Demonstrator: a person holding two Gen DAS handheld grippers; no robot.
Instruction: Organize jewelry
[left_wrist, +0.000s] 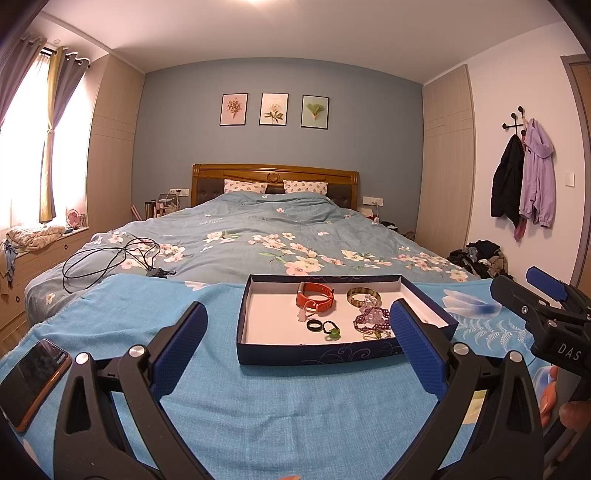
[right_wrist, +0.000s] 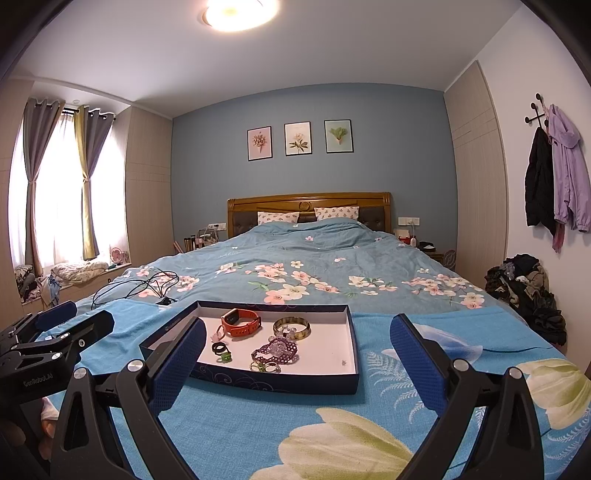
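Observation:
A shallow dark-blue tray (left_wrist: 314, 352) (right_wrist: 280, 384) with a white floor lies on the blue towel at the foot of the bed. In it are an orange watch (left_wrist: 316, 297) (right_wrist: 240, 322), a brown-green bangle (left_wrist: 364, 296) (right_wrist: 291, 326), purple bead bracelets (left_wrist: 371, 318) (right_wrist: 275, 350), a black ring (left_wrist: 314, 325) (right_wrist: 218, 347), a green-stone ring (left_wrist: 332, 331) (right_wrist: 224, 356) and a small pink charm (left_wrist: 303, 314) (right_wrist: 215, 336). My left gripper (left_wrist: 297, 343) is open just before the tray. My right gripper (right_wrist: 297, 354) is open too, its left finger (right_wrist: 181, 363) over the tray's near left corner.
A phone (left_wrist: 31, 380) lies on the towel at the far left. A tangle of black cable (left_wrist: 110, 262) (right_wrist: 136, 286) rests on the flowered duvet behind the towel. A pile of clothes (right_wrist: 528, 291) sits on the floor to the right of the bed.

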